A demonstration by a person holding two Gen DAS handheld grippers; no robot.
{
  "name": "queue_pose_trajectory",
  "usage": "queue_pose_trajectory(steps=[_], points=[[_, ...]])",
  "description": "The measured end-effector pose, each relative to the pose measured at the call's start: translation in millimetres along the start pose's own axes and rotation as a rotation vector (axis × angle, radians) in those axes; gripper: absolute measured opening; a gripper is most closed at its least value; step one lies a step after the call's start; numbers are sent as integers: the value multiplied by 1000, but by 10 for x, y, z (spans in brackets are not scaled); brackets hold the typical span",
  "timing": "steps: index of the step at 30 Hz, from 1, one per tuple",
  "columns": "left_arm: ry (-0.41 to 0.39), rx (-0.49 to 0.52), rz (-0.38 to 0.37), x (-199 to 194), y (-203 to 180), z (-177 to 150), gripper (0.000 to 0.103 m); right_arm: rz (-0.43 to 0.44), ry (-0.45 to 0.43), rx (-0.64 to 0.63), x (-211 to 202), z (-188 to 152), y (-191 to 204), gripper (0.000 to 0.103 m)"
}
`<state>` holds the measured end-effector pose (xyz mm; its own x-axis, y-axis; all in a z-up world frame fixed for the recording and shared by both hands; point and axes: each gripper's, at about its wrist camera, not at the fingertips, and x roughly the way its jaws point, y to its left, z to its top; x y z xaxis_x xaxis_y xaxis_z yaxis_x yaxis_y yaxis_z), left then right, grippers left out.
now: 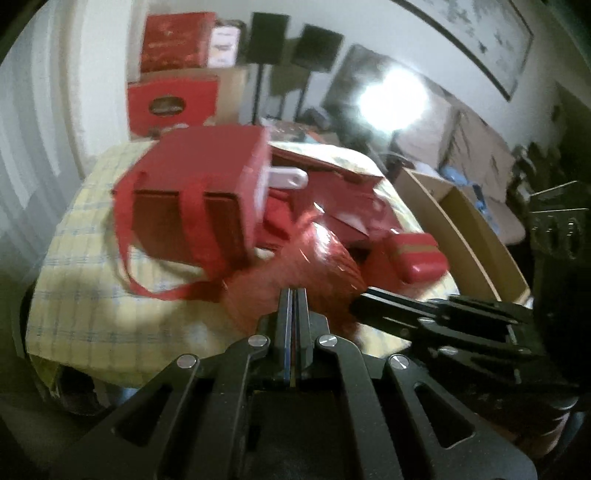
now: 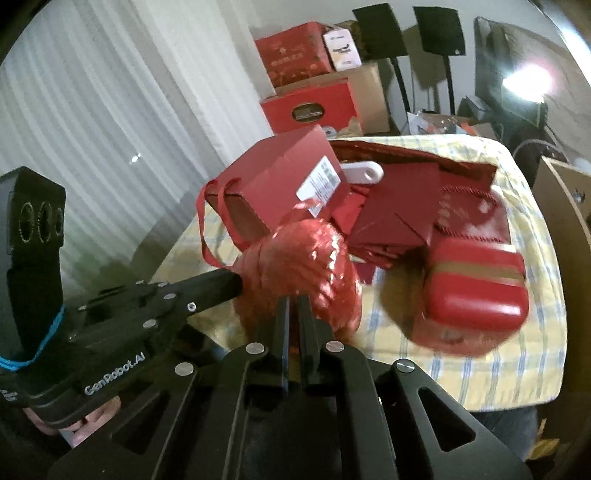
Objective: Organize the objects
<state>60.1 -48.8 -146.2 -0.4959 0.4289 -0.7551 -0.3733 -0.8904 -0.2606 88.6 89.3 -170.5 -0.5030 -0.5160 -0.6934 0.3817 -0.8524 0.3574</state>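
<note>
A shiny red ball of twine (image 1: 314,258) (image 2: 306,258) hangs at the near edge of a table with a yellow checked cloth (image 1: 92,295) (image 2: 517,332). My left gripper (image 1: 293,293) (image 2: 236,284) is shut and pinches the ball's left side. My right gripper (image 2: 293,299) (image 1: 354,299) is shut on its right side. Behind the ball stands a red box with ribbon handles (image 1: 192,184) (image 2: 277,177). Red paper bags (image 2: 406,192) lie flat, with a white object (image 1: 286,179) (image 2: 362,171) on them. A red tin with a gold stripe (image 1: 417,254) (image 2: 476,288) sits at the right.
An open cardboard box (image 1: 461,221) stands right of the table. Stacked red cartons (image 1: 173,99) (image 2: 310,107) and two black speakers on stands (image 2: 406,33) are at the back. A white curtain (image 2: 110,110) hangs on the left. A lamp (image 2: 528,81) glares.
</note>
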Motion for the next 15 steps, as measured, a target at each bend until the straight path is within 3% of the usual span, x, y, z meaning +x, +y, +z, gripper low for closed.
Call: queue_pose_trajectory(steps=[6,9,11,15], points=[[141,36,-56,169,-266,-185,0,13,19,49,-56,-179,-131,5],[200,-7,-69,277,-244,-304,0,5,65,70,43,-289,-214,5],[202,-28,-68,266,-216,-344,0,19,88,94,90,-367,-252,5],[128,-41,-48,37,-114,-329,0,43,70,92,-27,-400,-278,5]])
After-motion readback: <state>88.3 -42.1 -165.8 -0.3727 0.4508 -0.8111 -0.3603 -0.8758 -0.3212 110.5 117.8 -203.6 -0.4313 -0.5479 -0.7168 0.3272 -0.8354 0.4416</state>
